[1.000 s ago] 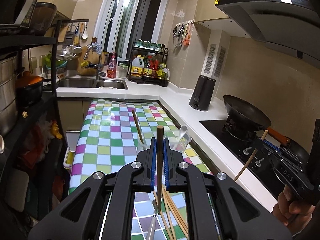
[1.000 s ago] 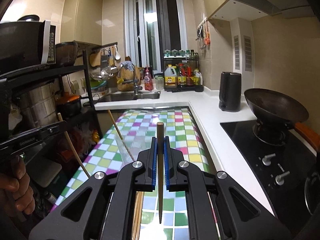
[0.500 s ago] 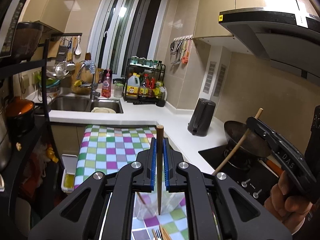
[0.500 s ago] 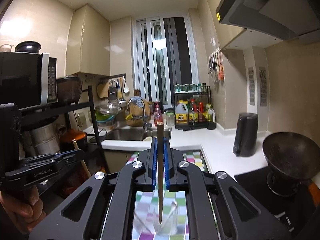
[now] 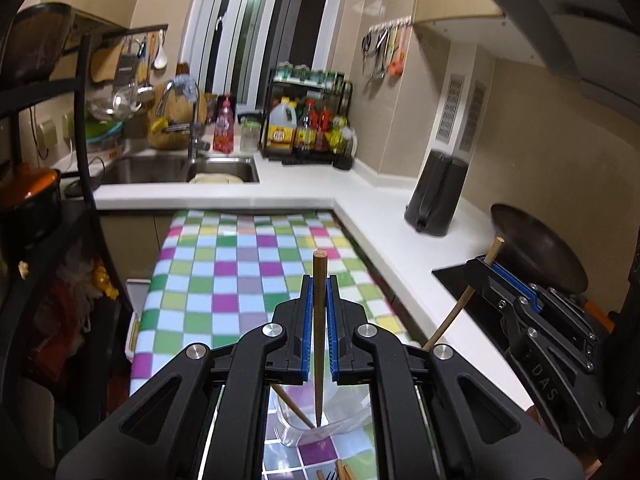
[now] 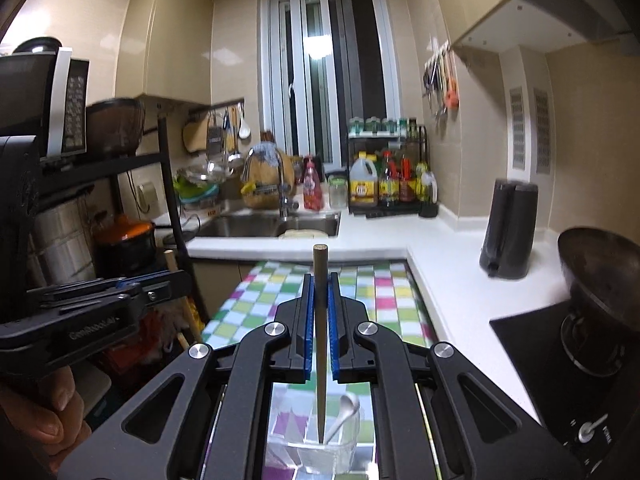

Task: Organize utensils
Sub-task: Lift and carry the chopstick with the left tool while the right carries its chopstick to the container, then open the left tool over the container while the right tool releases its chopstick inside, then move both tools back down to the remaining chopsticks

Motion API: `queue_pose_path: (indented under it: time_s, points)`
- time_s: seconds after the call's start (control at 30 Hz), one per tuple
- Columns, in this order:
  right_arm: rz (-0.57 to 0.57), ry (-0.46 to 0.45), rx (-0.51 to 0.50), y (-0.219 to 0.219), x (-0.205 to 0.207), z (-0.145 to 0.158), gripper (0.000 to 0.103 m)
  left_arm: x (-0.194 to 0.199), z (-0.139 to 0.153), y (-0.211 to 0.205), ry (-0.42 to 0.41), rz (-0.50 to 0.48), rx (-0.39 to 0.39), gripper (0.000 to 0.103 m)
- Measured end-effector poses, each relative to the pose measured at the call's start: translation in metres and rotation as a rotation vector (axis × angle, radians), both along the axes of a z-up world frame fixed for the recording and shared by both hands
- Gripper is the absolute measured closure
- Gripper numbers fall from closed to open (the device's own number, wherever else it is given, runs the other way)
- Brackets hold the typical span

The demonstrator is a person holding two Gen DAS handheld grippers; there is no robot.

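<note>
Two chopsticks, one per gripper: left gripper (image 5: 319, 300) jaws closed on a dark chopstick (image 5: 319, 332), upright, tip hanging over a clear container (image 5: 320, 426) on the checkered desk (image 5: 224, 264); right gripper (image 6: 320, 300) jaws likewise clamped on its chopstick (image 6: 320, 340) above a spoon (image 6: 343, 414) in the container.

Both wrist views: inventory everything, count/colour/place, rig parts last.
chopstick: two, brown, one upright in each gripper
clear container: one, on the checked cloth below the grippers
spoon: one, white, in the container
checked cloth: one, multicolour, on the table
kettle: one, black, on the white counter
wok: one, dark, on the hob
sink: one, steel, far counter
left gripper: shut on a chopstick
right gripper: shut on a chopstick
</note>
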State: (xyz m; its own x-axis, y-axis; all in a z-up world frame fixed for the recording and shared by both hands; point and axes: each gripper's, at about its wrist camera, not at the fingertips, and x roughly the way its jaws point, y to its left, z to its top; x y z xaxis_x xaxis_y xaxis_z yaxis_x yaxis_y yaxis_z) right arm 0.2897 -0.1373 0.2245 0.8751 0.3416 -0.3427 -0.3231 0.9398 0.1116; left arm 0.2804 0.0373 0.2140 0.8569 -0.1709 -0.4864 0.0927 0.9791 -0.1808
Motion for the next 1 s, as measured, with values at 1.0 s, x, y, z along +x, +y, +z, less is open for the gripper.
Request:
queue_pose_path:
  time_s: [1.0]
  points:
    - [-0.046,-0.065,-0.028,-0.024,-0.16,-0.01,0.074,-0.155,-0.016,-0.006,-0.129,0.085,0.065,0.058]
